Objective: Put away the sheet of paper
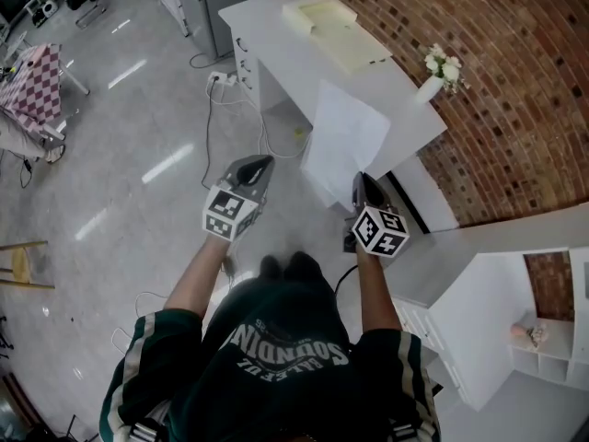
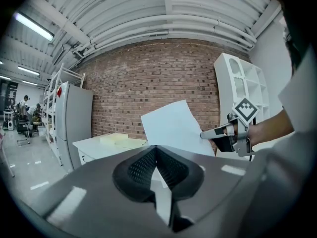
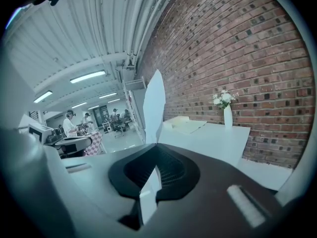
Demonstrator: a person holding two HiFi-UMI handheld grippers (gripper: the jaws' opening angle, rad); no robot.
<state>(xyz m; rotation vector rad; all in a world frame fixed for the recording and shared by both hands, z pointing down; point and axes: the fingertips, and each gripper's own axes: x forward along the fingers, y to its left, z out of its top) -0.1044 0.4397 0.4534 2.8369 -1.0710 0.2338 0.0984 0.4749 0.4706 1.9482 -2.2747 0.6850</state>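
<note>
Aloft beside the white desk [image 1: 405,109], the sheet of paper [image 1: 342,141] stands pinched by its lower edge in the right gripper [image 1: 359,180]; the left gripper [image 1: 258,164], pressed together, holds nothing. So slight a hold could slip, letting the sheet flutter floorward.

The plain white rectangular sheet of paper [image 1: 342,141] stands upright in mid-air, slightly curled, its lower edge pinched between the right gripper's [image 1: 360,180] closed jaws.

sheet of paper [image 1: 342,141]: in right gripper [image 1: 360,180], 12 o'clock of it;
left gripper [image 1: 260,166]: 9 o'clock of right gripper;
pad [image 1: 336,30]: on table [image 1: 276,17], behind sheet of paper;
vase [image 1: 431,86]: on table, 4 o'clock of pad
</note>
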